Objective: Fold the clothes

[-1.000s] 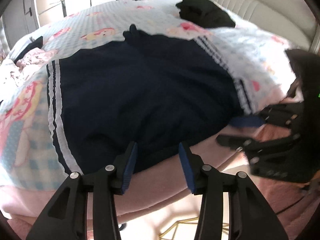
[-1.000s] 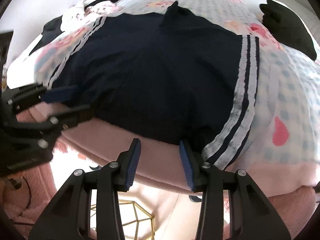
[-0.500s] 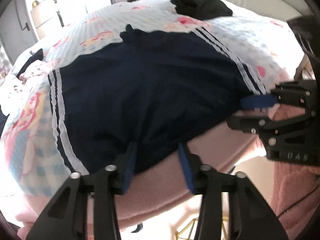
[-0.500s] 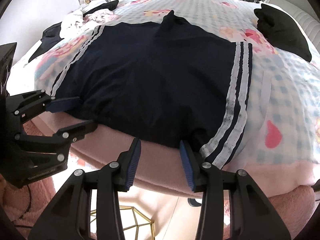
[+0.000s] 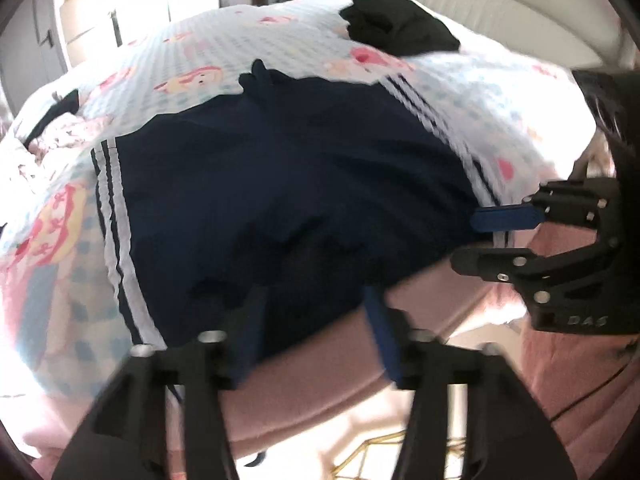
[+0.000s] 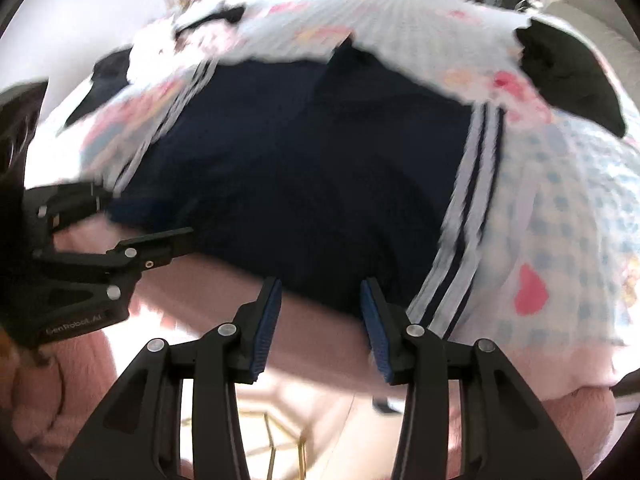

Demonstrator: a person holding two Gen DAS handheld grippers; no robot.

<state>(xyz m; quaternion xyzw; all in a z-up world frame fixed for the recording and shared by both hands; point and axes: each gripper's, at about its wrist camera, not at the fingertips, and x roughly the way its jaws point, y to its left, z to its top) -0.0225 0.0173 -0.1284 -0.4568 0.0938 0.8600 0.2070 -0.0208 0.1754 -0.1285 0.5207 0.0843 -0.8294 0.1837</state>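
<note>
- Left wrist view, surroundings: navy shorts (image 5: pixel 288 208) with white side stripes lie spread flat on a blue-checked cartoon-print bedspread (image 5: pixel 208 60). A pink blanket (image 5: pixel 320 372) runs along the near bed edge under the waistband.
- A black garment (image 5: pixel 396 26) lies apart on the bedspread beyond the shorts, near a pale padded headboard (image 5: pixel 460 4). Another dark piece of clothing (image 5: pixel 56 112) sits at the far left, beside crumpled light fabric.
- A gold wire-frame object (image 5: pixel 384 452) shows on the floor below the bed edge.
- Left gripper (image 5: pixel 316 320): blurred, jaws parted, aimed at the near waistband; the left blue pad overlaps the navy hem, the right one sits at the cloth's edge. Whether either touches the cloth cannot be told.
- Right gripper (image 5: pixel 480 236), entering from the right side: jaws apart, upper blue pad over the striped corner of the shorts, lower finger below it against the pink blanket.
- Right wrist view: shorts (image 6: pixel 304 184) fill the centre, striped right edge (image 6: pixel 468 216) running toward the near corner; bedspread (image 6: pixel 560 208) to the right with a red heart print. Black garment (image 6: pixel 568 76) at upper right, apart from the shorts.
- Right gripper (image 6: pixel 320 300): fingers spread, tips level with the waistband hem above the pink blanket (image 6: pixel 224 280), nothing clamped.
- Left gripper (image 6: pixel 140 220) at left, jaws apart, straddling the shorts' left near corner; contact is unclear through motion blur.
</note>
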